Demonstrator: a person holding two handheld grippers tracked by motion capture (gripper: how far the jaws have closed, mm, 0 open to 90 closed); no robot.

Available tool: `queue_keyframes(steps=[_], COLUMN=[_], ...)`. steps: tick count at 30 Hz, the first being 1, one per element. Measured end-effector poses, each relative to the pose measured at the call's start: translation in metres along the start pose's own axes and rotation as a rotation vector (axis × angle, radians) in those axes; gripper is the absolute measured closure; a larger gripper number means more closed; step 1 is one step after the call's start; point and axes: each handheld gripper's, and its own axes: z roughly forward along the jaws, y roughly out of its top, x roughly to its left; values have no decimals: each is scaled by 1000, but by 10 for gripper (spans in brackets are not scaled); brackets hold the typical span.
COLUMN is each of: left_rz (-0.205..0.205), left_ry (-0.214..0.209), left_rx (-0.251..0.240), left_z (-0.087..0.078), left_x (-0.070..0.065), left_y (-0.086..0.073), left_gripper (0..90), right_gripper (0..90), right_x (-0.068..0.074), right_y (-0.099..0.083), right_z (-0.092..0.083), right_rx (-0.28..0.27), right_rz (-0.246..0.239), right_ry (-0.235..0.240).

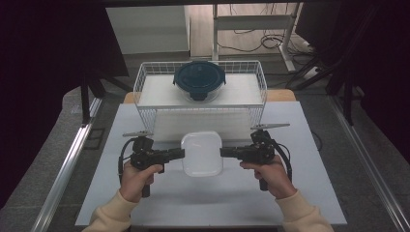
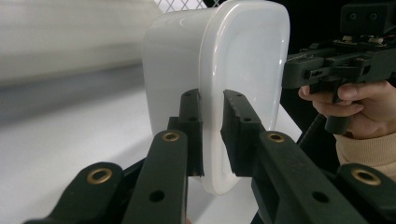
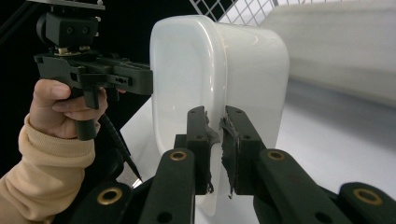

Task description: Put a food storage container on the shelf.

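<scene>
A white plastic container (image 1: 202, 153) with rounded corners hangs above the table between my two grippers. My left gripper (image 1: 182, 153) is shut on its left rim, and in the left gripper view the jaws pinch the rim of the container (image 2: 224, 79) at the left gripper (image 2: 212, 116). On the opposite side my right gripper (image 1: 223, 152) is shut on the right rim; the right gripper view shows the right gripper (image 3: 215, 135) clamped on the container (image 3: 205, 74). A round dark blue lidded container (image 1: 199, 79) sits in the white wire basket (image 1: 145, 77) behind.
The wire basket stands at the far middle of the white table (image 1: 145, 203). Metal rails (image 1: 67, 164) run along both sides of the table. Black curtains and cables lie beyond the basket.
</scene>
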Motion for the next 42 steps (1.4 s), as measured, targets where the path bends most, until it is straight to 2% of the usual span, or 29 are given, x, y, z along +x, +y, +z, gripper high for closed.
queue_keyframes(steps=[14,29,33,42], left_rz=[52,114,113,142], left_ry=[-5,-1,-3,5], left_rx=[-31,-66,-71,-79], left_z=[-10,-26,-28,-34], left_x=[-11,-24,-25,-30], left_y=[27,69,75,93], left_gripper=[789,788,788,789], right_gripper=[809,809,809,808], right_x=[12,31,33,37], right_y=[25,66,73,88], right_z=[-12,-24,-25,-28], right_rx=[-43,-85,-90,-107], right_rz=[-52,-118,-126,-143], right_ry=[-1,-18,-21,-25])
